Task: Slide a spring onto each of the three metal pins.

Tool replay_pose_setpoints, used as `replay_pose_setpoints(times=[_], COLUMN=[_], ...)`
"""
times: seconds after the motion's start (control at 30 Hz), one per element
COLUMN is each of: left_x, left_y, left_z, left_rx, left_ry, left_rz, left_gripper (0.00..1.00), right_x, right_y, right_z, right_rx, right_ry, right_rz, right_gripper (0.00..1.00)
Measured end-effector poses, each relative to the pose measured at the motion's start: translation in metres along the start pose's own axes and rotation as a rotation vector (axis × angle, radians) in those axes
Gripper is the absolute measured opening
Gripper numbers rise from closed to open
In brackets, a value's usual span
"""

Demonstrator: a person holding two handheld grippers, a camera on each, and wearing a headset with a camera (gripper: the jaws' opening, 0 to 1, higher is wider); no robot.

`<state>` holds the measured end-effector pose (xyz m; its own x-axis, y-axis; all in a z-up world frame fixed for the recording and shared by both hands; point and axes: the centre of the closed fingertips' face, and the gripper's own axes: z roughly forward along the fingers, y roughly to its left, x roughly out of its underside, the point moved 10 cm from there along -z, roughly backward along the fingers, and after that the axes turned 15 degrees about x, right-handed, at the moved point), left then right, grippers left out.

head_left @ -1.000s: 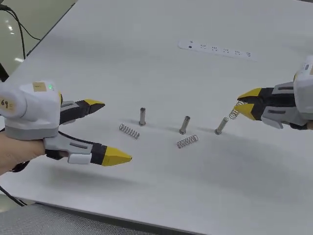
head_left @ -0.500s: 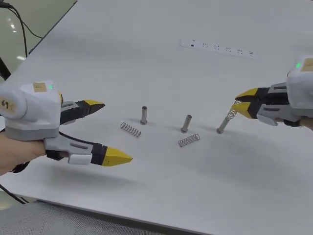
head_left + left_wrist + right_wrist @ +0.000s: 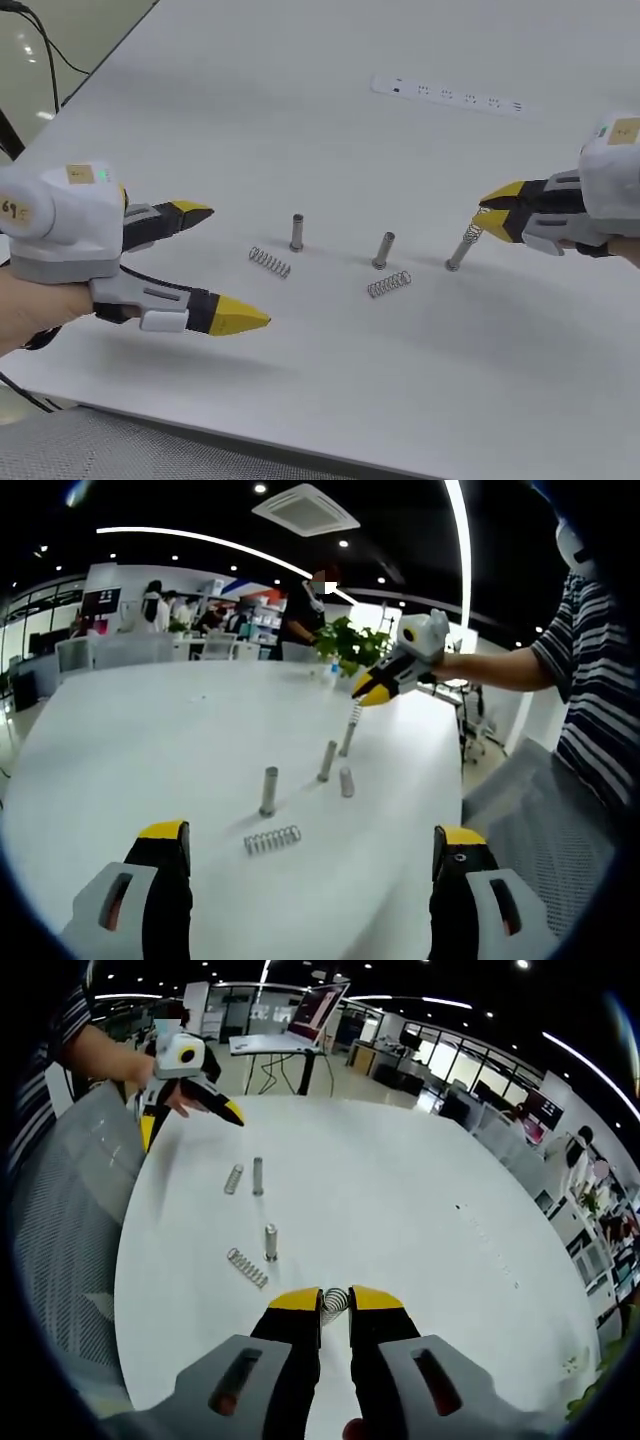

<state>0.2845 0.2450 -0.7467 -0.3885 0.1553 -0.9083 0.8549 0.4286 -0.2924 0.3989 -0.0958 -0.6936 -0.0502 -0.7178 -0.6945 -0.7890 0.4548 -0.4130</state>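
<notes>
One broad white table [image 3: 330, 130] beneath everything, with a pale power strip [image 3: 455, 98] lying well back from the work. Next in bulk, the left gripper [image 3: 225, 265]: hovers over the near side, well apart from the parts, jaws spread wide and gripping nothing (same wide gape along its own view). Matches the pictures of a second ago, so no contribution from that side yet. Then the right gripper [image 3: 482, 210]: pinched almost closed on the top coils of the held spring [image 3: 474, 232], and now a shade nearer the right pin [image 3: 458, 255] than a second ago, allowing for a slight drift of the camera. Suggests, as a judgement, the first threading under way rather than finished, with the lower coils seemingly meeting the pin's upper end, yet too small to tell how far down, if at all. That pin apparently leaning toward the gripper, though possibly only by perspective. Further left in a rough row, the middle pin [image 3: 383, 250] and the left pin [image 3: 297, 231]: short grey steel posts, standing on the table, bare of any coil. Smallest of all, the left spring [image 3: 268, 262], lying flat just beside the left pin, and the middle spring [image 3: 388, 284], flat just in front of the middle pin: thin bright wire, open coils, probably quick to roll or squash under a hard pinch. None of three done, by this reading; one begun.
</notes>
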Motion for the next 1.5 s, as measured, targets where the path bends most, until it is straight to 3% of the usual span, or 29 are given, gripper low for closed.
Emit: replay_pose_setpoints(times=[0.6, 0.77, 1.5], left_x=[0.002, 0.001, 0.001], left_y=[-0.001, -0.001, -0.001], left_z=[-0.002, -0.001, -0.002], left_rx=[-0.002, -0.001, -0.002], left_ry=[0.000, -0.002, 0.001], left_rz=[-0.008, -0.008, -0.008], left_gripper=[0.98, 0.98, 0.98], right_x=[0.014, 0.021, 0.029], right_y=[0.009, 0.011, 0.019], right_z=[0.020, 0.025, 0.031], right_rx=[-0.021, -0.026, -0.029], right_ry=[0.066, 0.083, 0.115], right_rz=[-0.005, 0.024, 0.027], right_gripper=[0.08, 0.08, 0.08])
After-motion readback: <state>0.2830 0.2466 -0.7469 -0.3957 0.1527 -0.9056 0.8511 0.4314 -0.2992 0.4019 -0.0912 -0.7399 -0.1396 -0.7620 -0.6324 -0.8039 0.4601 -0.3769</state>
